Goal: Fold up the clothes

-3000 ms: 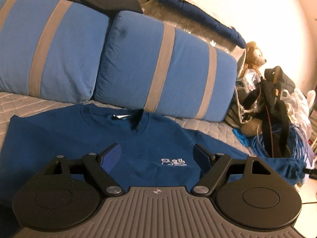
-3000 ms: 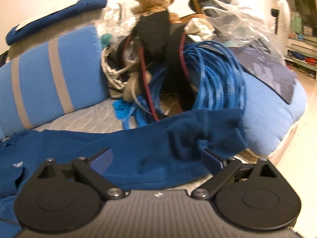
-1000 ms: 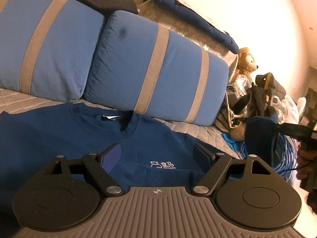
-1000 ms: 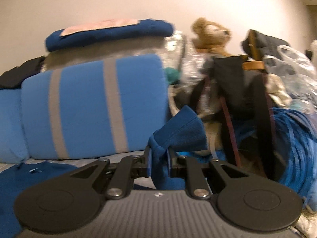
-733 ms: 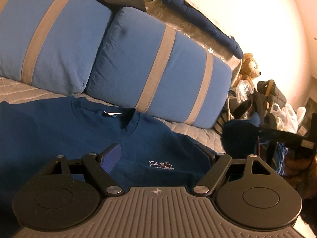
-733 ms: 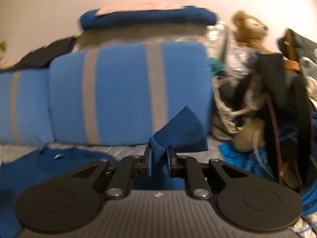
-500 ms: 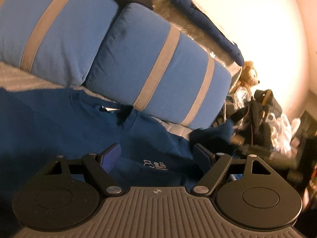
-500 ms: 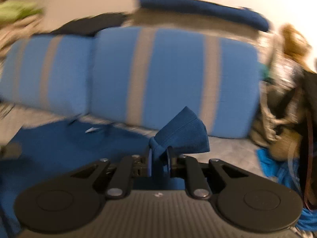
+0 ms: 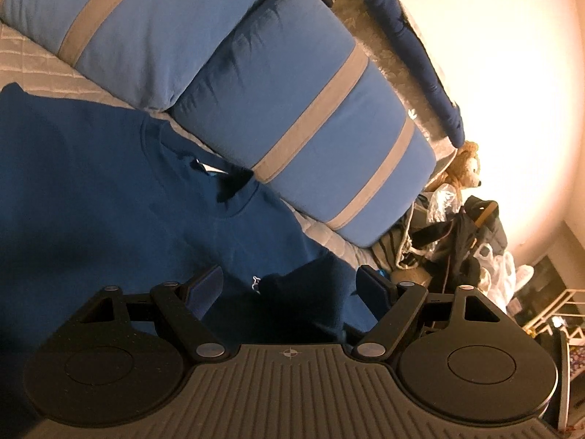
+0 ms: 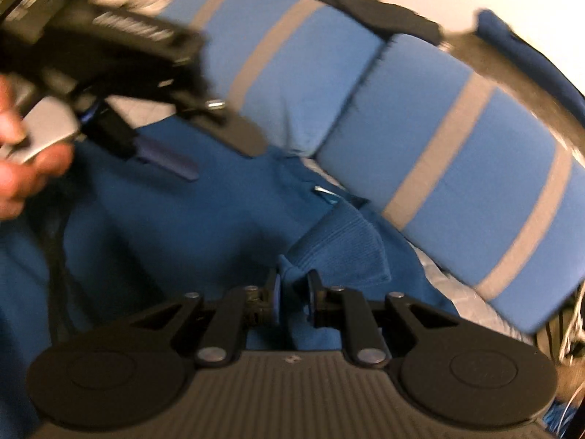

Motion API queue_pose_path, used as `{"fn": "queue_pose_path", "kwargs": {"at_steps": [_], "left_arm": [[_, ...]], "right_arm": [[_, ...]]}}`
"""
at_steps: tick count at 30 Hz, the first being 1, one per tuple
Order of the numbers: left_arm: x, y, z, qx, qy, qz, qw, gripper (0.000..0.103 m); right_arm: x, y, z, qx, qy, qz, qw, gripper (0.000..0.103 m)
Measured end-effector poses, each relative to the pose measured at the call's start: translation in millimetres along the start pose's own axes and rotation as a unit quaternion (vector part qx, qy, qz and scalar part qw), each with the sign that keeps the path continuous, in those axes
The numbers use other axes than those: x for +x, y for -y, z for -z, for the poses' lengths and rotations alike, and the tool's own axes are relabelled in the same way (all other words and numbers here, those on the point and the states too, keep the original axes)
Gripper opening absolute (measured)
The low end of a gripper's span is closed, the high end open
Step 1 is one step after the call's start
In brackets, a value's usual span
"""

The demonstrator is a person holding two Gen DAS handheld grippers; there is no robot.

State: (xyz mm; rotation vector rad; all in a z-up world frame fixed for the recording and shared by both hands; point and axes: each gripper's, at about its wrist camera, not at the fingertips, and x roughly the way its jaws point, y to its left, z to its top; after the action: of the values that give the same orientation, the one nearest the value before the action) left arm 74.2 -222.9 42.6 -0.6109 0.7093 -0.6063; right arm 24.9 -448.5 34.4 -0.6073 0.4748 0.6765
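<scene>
the blue sweatshirt [image 9: 109, 197] lies flat on the bed [image 9: 22, 58], its collar toward the two striped blue cushions [image 9: 303, 128]. its sleeve cuff [image 10: 340, 248] is lifted over the body of the garment, pinched between the closed fingers of the right gripper [image 10: 292, 298]. the left gripper [image 9: 289, 285] hangs above the chest area with its fingers wide apart, holding nothing. a teddy bear [image 9: 468, 168] sits beyond the cushions.

The left gripper [image 9: 289, 285] hangs spread wide over the blue sweatshirt [image 9: 109, 201]. Striped blue cushions [image 9: 299, 117] lie behind it.
</scene>
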Motion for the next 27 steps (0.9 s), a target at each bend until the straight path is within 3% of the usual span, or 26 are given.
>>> {"fn": "queue_pose_path", "kwargs": {"at_steps": [10, 16, 24, 27], "left_arm": [[2, -5, -6, -0.033, -0.02, -0.01, 0.9992, 0.08], [19, -7, -12, -0.071, -0.075, -0.008, 0.9946, 0.08], [45, -21, -14, -0.097, -0.153, -0.003, 0.9833, 0.08], [48, -31, -9, -0.105, -0.168, -0.015, 0.98, 0.08]], "right_arm": [[-8, -24, 8, -0.095, 0.008, -0.039, 0.995, 0.015], [-15, -42, 18, -0.174, 0.017, -0.032, 0.984, 0.015], [-24, -71, 33, -0.326, 0.016, -0.034, 0.945, 0.015], [-23, -80, 42, -0.393, 0.016, -0.03, 0.919, 0.02]]}}
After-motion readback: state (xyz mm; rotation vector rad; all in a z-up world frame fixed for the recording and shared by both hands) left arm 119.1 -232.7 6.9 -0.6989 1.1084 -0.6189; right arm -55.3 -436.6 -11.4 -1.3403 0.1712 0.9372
